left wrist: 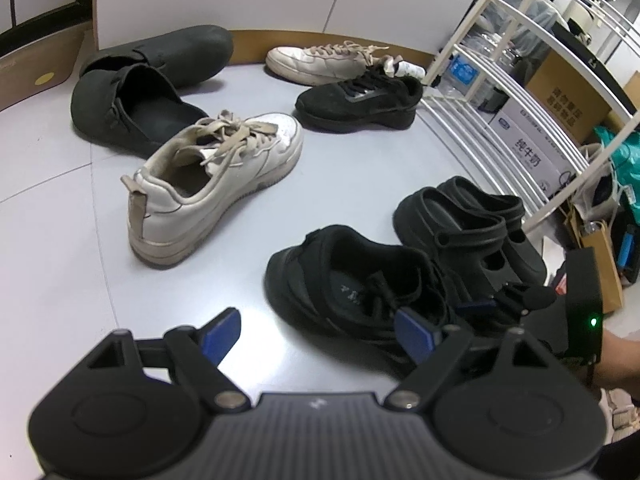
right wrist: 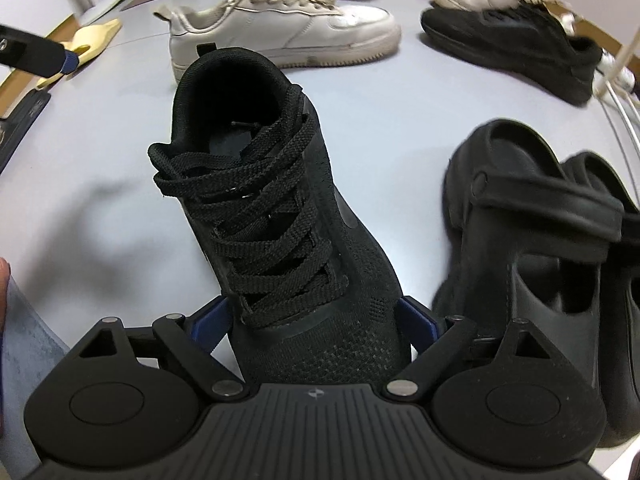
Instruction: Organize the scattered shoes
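1. Right wrist view: the black laced sneaker (right wrist: 280, 216) lies on the grey floor (right wrist: 100, 168), its toe between the blue pads of the right gripper (right wrist: 316, 322), its heel toward 12 o'clock.
2. Bare floor lies open at the sneaker's 9 o'clock; black clogs (right wrist: 532, 240) sit just beside it at 3 o'clock.
3. A white sneaker (right wrist: 280, 28) lies across near the heel at 12 o'clock, and another black sneaker (right wrist: 512, 48) is at 1 o'clock.
4. The right gripper's jaws are wide, straddling the toe; whether the pads press the sides cannot be told.
5. Left wrist view: the left gripper (left wrist: 320, 338) hangs spread wide and empty over the floor; a white wire shoe rack (left wrist: 500, 92) stands at 2 o'clock and dark grey shoes (left wrist: 148, 80) at 11 o'clock.
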A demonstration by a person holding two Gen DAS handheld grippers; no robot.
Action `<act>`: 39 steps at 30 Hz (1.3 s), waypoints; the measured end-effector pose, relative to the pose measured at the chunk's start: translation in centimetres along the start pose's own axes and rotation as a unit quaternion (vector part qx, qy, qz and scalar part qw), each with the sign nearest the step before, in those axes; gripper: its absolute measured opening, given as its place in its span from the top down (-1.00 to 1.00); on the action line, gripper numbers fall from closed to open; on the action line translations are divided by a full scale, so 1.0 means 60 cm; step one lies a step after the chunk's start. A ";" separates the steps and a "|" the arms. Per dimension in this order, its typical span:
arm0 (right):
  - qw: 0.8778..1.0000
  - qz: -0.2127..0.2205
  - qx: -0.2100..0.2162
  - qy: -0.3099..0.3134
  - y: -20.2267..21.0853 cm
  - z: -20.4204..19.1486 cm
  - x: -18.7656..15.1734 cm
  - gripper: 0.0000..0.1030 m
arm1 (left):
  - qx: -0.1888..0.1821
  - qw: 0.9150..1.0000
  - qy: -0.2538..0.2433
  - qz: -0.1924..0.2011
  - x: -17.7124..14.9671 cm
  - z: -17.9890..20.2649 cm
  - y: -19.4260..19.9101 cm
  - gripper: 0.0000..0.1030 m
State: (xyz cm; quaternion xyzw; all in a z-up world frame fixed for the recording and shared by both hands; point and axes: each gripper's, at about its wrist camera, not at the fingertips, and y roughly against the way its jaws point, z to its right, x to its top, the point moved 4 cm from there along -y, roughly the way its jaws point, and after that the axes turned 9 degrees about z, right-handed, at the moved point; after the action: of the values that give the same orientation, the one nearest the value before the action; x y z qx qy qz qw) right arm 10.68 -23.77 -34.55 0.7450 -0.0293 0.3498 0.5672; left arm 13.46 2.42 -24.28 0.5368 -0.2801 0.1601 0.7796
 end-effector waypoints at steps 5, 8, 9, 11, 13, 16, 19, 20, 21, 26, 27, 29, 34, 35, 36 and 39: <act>0.992 0.020 0.026 0.122 0.006 -0.010 0.021 -0.92 | -0.002 1.000 -0.001 -0.005 -0.004 0.001 -0.003 -0.67; 0.990 0.012 0.045 0.130 -0.002 -0.008 0.026 -0.93 | -0.003 1.000 -0.003 -0.004 -0.004 0.003 -0.002 -0.67; 0.990 0.010 0.053 0.130 -0.007 -0.007 0.024 -0.93 | -0.002 1.000 -0.003 -0.004 -0.005 0.003 -0.002 -0.67; 0.989 0.007 0.068 0.130 -0.016 -0.007 0.020 -0.93 | -0.001 1.000 -0.001 -0.007 -0.006 0.003 -0.004 -0.67; 0.989 0.006 0.074 0.128 -0.024 -0.005 0.018 -0.93 | -0.001 1.000 -0.002 -0.008 -0.007 0.004 -0.005 -0.67; 0.993 0.011 0.077 0.090 -0.035 0.003 0.011 -0.90 | -0.003 1.000 -0.004 -0.010 -0.008 0.008 -0.006 -0.67; 0.996 0.012 0.065 0.061 -0.027 0.001 0.008 -0.79 | -0.004 1.000 -0.006 -0.010 -0.010 0.009 -0.006 -0.67; 0.997 0.010 0.059 0.048 -0.024 0.001 0.006 -0.78 | -0.003 1.000 -0.005 -0.011 -0.011 0.008 -0.007 -0.67; 0.998 0.008 0.053 0.036 -0.022 0.001 0.005 -0.77 | -0.002 1.000 -0.004 -0.012 -0.011 0.008 -0.007 -0.67; 1.000 -0.003 0.026 -0.013 -0.023 0.000 0.005 -0.76 | -0.002 1.000 -0.003 -0.013 -0.013 0.008 -0.008 -0.67; 0.999 -0.007 0.011 -0.039 -0.022 0.000 0.005 -0.76 | -0.003 1.000 -0.003 -0.013 -0.012 0.008 -0.008 -0.67; 0.997 -0.012 -0.005 -0.070 -0.021 -0.001 0.005 -0.77 | -0.006 1.000 -0.002 -0.012 -0.011 0.010 -0.007 -0.67; 0.996 -0.018 0.008 -0.081 -0.017 0.000 0.010 -0.80 | -0.005 1.000 -0.004 -0.011 -0.011 0.010 -0.007 -0.67; 0.997 -0.014 0.014 -0.076 -0.016 0.002 0.012 -0.80 | -0.005 1.000 -0.002 -0.010 -0.011 0.008 -0.008 -0.67; 0.998 -0.006 0.021 -0.066 -0.012 0.003 0.013 -0.80 | -0.004 1.000 -0.003 -0.009 -0.010 0.008 -0.007 -0.67; 0.998 0.008 0.034 -0.046 -0.006 0.007 0.014 -0.81 | -0.004 1.000 -0.004 -0.009 -0.010 0.008 -0.007 -0.67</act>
State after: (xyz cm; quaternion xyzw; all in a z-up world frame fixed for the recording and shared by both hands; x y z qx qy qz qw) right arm 11.67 -23.71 -34.43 0.7786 -0.0497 0.3208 0.5370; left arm 13.07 1.88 -24.82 0.5369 -0.2790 0.1502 0.7819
